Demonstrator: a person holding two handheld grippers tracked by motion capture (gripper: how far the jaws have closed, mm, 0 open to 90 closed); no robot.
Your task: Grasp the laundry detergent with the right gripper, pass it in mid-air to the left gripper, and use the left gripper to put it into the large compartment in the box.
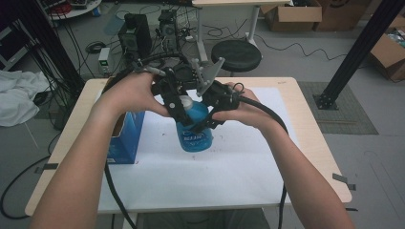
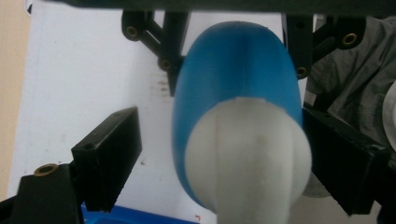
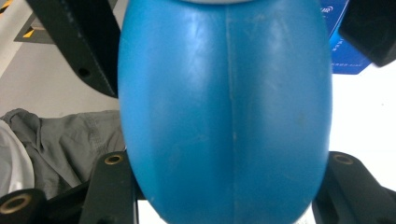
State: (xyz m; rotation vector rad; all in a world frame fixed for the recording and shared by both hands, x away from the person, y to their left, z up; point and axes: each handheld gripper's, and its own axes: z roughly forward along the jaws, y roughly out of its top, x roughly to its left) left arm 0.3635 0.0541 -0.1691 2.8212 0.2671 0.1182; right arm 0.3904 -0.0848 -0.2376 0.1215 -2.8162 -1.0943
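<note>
The blue bottle [image 1: 195,128] hangs above the white sheet [image 1: 229,167], right gripper [image 1: 206,123] clamped on its body. Left gripper [image 1: 177,106] straddles the white cap [image 2: 247,154], jaws apart; it should close squarely before twisting

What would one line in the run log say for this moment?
right hand-held gripper: shut on bottle | left hand-held gripper: open around cap | box: left of bottle

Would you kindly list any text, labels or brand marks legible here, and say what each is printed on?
Blue bottle: a white label on its front in the high view, too blurred to read.
Blue box: white print on its side in the right gripper view, too small to read.
Nothing else carries legible text.
</note>
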